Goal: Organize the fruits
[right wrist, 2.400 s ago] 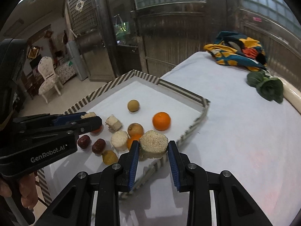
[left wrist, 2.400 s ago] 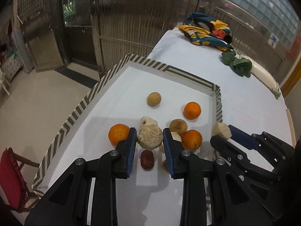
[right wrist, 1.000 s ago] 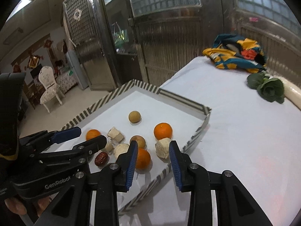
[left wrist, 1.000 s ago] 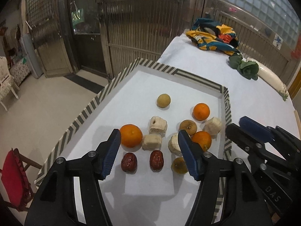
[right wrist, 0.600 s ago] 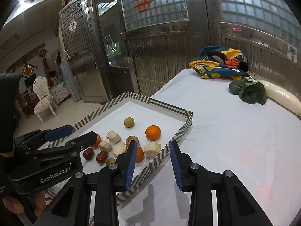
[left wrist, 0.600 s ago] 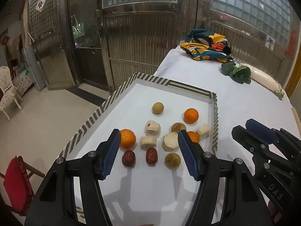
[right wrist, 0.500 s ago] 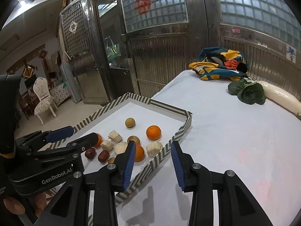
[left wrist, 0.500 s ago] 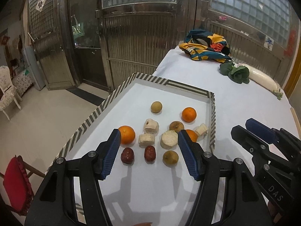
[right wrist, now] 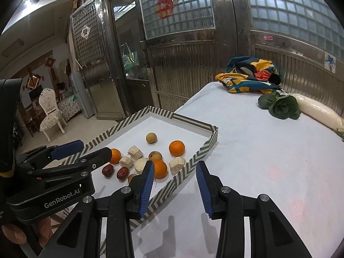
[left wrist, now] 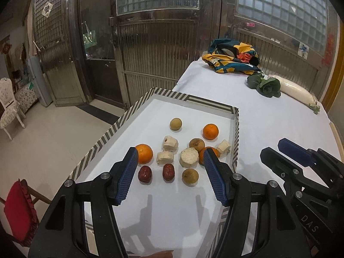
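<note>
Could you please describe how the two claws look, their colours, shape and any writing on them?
Both are black plastic with silver screws and two long fingers lined with ribbed blue pads. The left claw carries white "GenRobot.AI" lettering, seen from the right wrist view. The right claw shows "DAS" on its side, seen from the left wrist view. No cables or sleeves are visible.

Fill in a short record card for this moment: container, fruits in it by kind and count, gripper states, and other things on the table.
container: striped tray
oranges: three, one at
red dates: two, one at
pale cut chunks: four, one at
brown round fruits: three, one at
left gripper: open
right gripper: open
elsewhere on table: leafy greens, white radish, patterned cloth
</note>
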Demonstrator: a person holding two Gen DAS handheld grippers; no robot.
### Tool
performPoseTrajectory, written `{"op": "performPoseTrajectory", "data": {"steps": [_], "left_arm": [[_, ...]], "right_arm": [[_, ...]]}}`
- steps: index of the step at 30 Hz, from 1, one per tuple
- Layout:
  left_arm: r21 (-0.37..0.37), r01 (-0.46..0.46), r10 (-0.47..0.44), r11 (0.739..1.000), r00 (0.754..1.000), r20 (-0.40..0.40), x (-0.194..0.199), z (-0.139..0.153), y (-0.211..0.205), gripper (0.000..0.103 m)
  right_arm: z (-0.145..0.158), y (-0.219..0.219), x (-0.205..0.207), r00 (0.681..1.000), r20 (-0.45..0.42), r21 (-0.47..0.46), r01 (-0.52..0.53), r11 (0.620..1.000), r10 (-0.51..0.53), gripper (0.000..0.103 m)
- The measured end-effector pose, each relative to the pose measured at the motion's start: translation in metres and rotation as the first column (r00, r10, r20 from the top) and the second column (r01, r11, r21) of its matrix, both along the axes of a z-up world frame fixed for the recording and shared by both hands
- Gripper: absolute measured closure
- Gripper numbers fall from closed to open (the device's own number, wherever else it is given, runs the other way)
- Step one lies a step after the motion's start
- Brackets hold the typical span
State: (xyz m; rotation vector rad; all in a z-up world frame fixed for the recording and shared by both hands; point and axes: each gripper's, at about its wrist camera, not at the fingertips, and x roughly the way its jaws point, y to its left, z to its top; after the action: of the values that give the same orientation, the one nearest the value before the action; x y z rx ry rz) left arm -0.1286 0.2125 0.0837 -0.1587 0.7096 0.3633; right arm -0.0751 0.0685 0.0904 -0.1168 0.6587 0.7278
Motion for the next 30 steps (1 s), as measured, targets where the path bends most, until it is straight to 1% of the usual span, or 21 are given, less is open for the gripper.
{"op": "performPoseTrajectory", "data": {"steps": [19, 30], "left_arm": [[0.004, -0.003, 0.003, 1.000, 1.000, -0.004, -0.0021, 0.0031, -0.0044, 0.040], [-0.001, -0.004, 0.004, 1.000, 1.000, -0.007, -0.0020, -0.0003, -0.0031, 0.040]], "right_arm": [[-0.0003, 0.0000, -0.0007, 1.000, -0.004, -0.012, -0.015, 1.000, 0.015, 0.064], [-0.0048, 0.0016, 0.0013, 1.000, -0.012, -0.017, -0.018, 1.000, 0.018, 0.064]]}}
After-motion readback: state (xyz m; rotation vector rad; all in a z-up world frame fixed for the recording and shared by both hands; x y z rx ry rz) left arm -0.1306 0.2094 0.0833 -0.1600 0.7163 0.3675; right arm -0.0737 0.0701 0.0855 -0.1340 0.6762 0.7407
